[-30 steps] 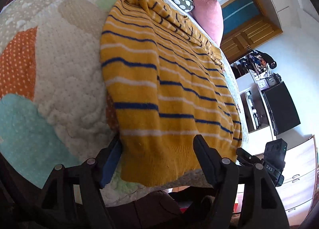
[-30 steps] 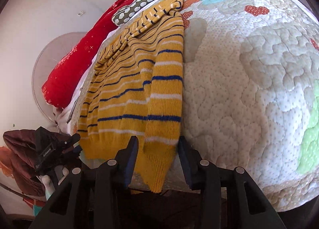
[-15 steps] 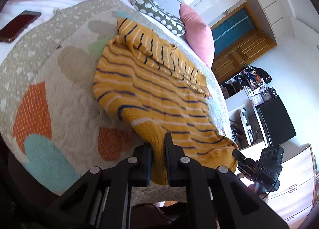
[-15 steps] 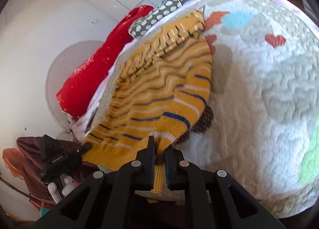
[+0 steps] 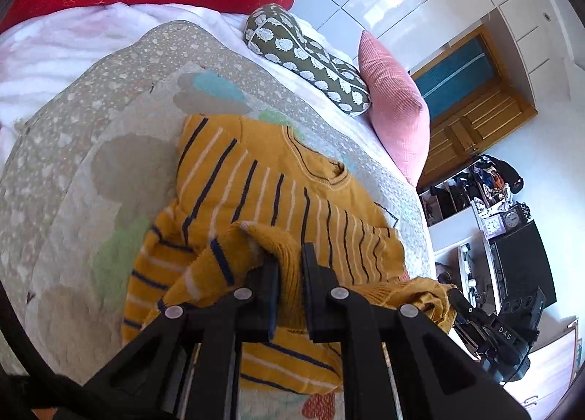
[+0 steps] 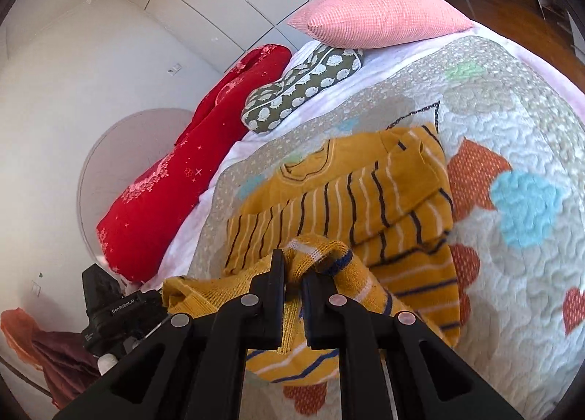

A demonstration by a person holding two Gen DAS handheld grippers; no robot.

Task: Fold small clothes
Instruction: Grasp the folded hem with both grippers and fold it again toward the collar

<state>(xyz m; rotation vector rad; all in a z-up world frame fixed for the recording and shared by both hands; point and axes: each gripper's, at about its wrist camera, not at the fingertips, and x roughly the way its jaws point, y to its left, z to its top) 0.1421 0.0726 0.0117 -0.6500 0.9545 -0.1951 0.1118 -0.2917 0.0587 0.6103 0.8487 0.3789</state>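
Pinching striped sweater (image 5: 256, 178) hem, left gripper (image 5: 290, 263), right gripper (image 6: 291, 266), quilt (image 6: 512, 120) beneath

One sweater (image 5: 278, 193) – three pillows (image 5: 395, 105) (one red).

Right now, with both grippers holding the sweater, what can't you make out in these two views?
- Left wrist view: the left gripper covers the bottom hem of the yellow striped sweater.
- Right wrist view: the right gripper covers its pinched corner.
- Both views: sleeves are folded under, hidden by the body.
- Left view: shelf clutter is too small to identify.
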